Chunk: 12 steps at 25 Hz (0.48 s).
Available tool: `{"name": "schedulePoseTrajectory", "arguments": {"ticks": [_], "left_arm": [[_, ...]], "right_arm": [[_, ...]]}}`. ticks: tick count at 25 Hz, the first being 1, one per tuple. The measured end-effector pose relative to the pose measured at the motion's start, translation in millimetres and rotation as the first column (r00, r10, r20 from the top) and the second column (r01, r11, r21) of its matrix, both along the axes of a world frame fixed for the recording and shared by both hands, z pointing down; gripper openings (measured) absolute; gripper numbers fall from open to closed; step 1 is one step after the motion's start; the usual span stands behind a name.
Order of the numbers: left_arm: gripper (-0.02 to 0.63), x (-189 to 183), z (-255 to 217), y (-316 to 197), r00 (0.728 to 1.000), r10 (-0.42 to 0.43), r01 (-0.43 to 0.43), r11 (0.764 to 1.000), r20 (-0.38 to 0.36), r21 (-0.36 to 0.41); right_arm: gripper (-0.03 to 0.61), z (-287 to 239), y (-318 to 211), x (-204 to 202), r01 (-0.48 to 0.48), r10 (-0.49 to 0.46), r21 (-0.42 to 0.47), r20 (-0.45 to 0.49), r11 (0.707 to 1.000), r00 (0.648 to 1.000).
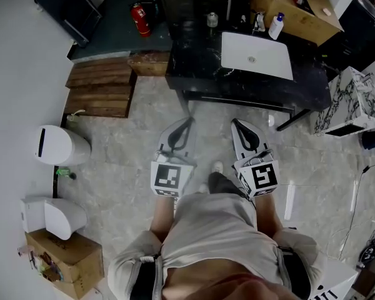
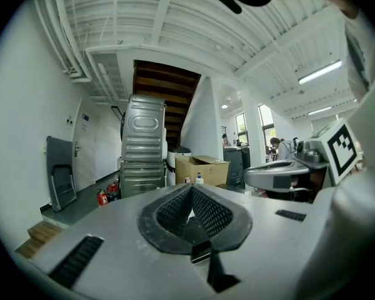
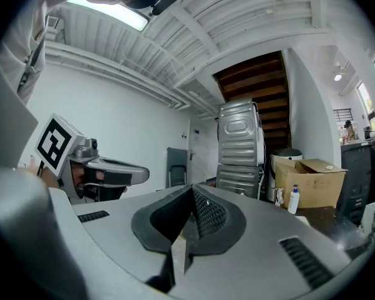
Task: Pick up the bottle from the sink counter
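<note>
The bottle, white with a blue cap, stands at the back right of the black sink counter, just beyond the white sink. It shows small and far off in the left gripper view and in the right gripper view. My left gripper and right gripper are held side by side over the floor, short of the counter's front edge. Both point at the counter with jaws together and nothing between them. A small clear jar stands at the counter's back.
A cardboard box sits right behind the bottle. Stacked metal machines rise behind the counter. Wooden steps and a fire extinguisher lie left; a marble-topped stand is right. White bins line the left wall.
</note>
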State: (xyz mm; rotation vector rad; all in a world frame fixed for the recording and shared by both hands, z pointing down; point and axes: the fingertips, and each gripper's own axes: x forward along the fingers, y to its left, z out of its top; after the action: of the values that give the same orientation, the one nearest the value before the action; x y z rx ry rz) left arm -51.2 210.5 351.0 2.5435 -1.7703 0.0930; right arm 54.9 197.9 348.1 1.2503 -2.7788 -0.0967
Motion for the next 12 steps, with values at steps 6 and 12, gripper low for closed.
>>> {"name": "schedulePoseTrajectory", "arguments": {"ticks": [6, 12], "left_arm": [[0.003, 8, 1, -34, 1.0, -0.004, 0.004, 1.0, 0.01, -0.002], [0.003, 12, -2, -60, 0.999, -0.027, 0.027, 1.0, 0.019, 0.0]], "right_arm": [[-0.003, 3, -33, 9, 0.003, -0.002, -0.012, 0.006, 1.0, 1.0], [-0.003, 2, -62, 14, 0.022, -0.021, -0.013, 0.019, 1.0, 1.0]]}}
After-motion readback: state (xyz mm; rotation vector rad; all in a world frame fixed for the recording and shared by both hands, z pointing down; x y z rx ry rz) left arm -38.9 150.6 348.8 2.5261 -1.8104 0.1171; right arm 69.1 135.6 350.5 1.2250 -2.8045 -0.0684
